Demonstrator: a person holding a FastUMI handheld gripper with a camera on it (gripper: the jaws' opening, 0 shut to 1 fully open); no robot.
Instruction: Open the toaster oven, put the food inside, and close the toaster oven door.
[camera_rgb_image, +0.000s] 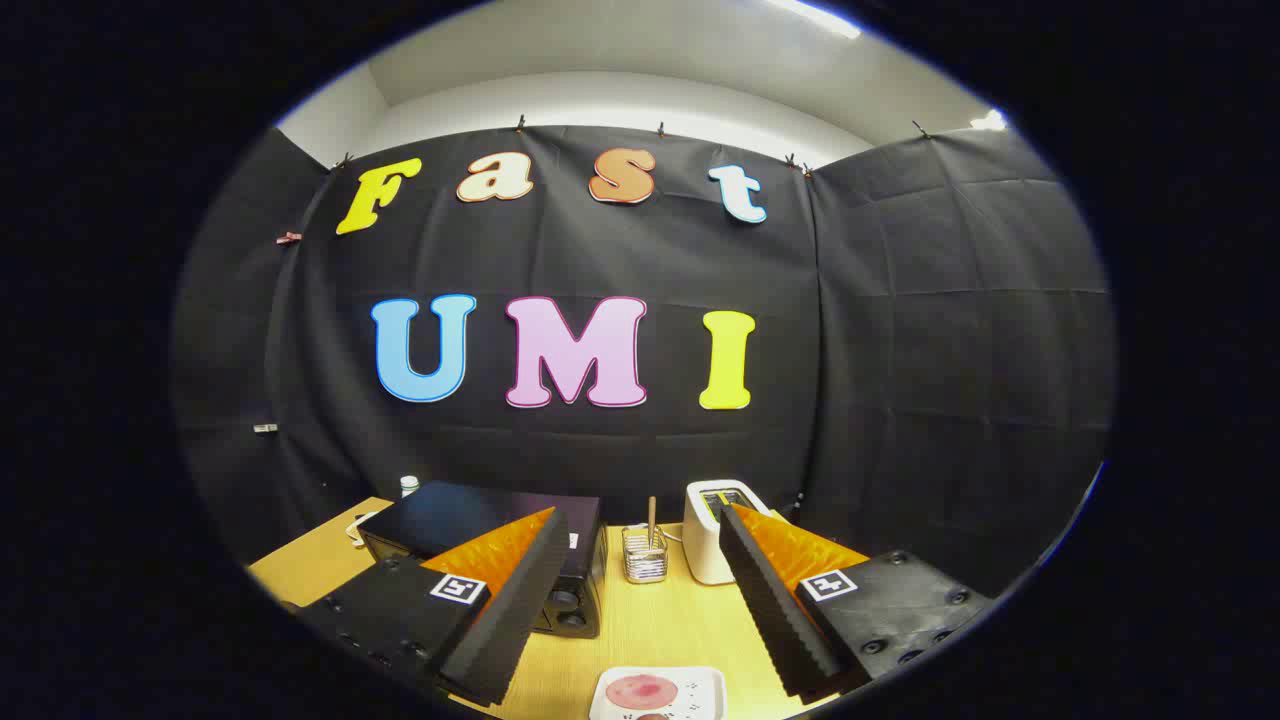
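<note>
Gripper view places the toaster oven (480, 545), a black box, on the wooden table (650, 620) behind the left finger, which hides much of its front; whether the door is open or closed cannot be told. Two round knobs (565, 608) show at its lower right corner. The food (641, 689), a reddish round piece, lies on a white plate (700, 690) on the near table, low between the fingers. The gripper (640, 565) is raised above the table with its fingers spread wide and nothing between them.

Beyond the fingers stand a small clear holder (645, 556) with a stick in it and a white toaster (712, 535), both just right of the oven.

Risks, as judgement: the door handle is hidden, so an approach from this angle may strike the knobs or the oven body instead. A swing toward the oven may clip the holder and tip it. A descent onto the plate with fingers this wide may push the plate rather than grip the food.
</note>
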